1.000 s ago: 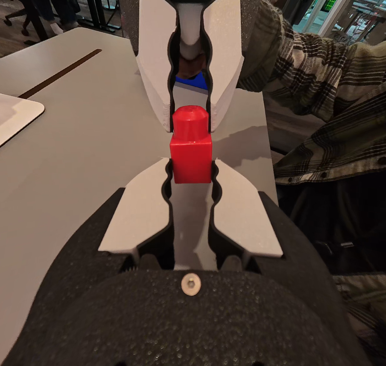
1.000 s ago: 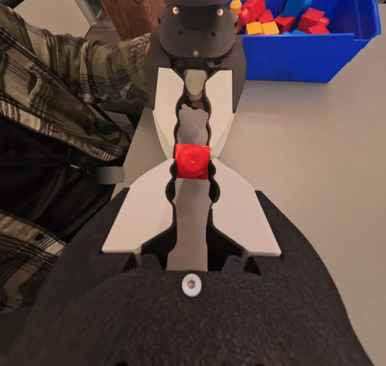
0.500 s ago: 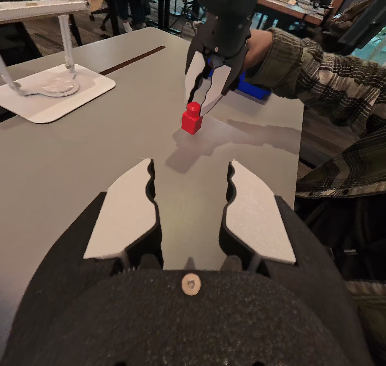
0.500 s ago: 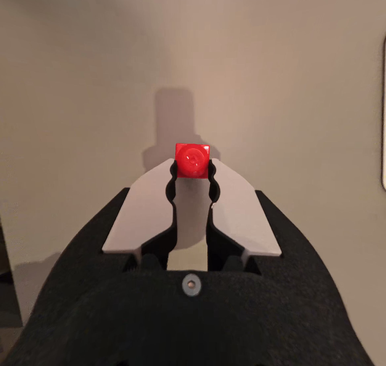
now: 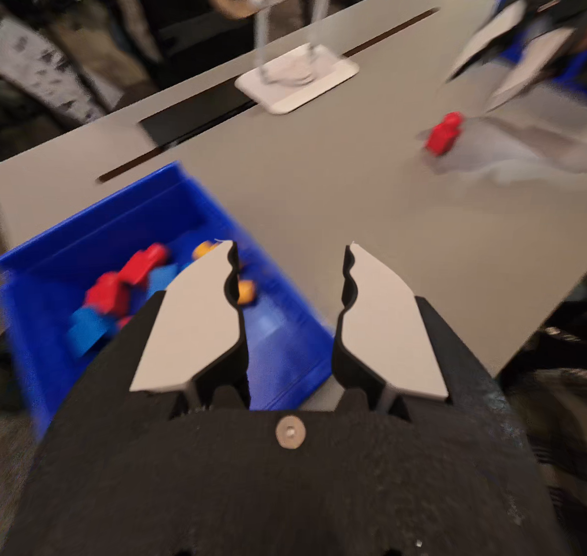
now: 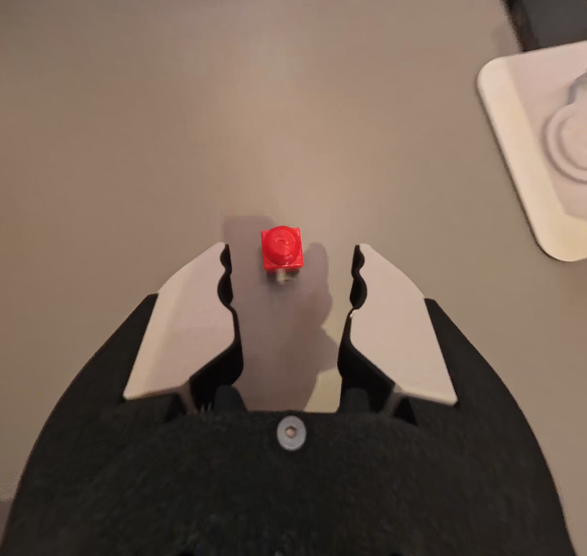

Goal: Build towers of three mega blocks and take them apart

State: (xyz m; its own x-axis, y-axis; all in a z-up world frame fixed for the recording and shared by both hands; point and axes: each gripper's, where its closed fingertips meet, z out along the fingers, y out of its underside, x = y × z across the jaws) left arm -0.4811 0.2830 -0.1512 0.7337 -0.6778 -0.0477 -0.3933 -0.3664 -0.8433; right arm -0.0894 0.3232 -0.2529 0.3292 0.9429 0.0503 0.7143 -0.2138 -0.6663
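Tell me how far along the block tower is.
Done: one red block stands alone on the table, stud up. In hand: nothing; right hand-held gripper open above it, left hand-held gripper open by the blue bin. Left: two more blocks, then taking apart.

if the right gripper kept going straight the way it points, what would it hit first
Most likely the red block, standing alone on the table just beyond the open right gripper and roughly centred between its fingers; depth is unclear.

No readable writing shows in either view.
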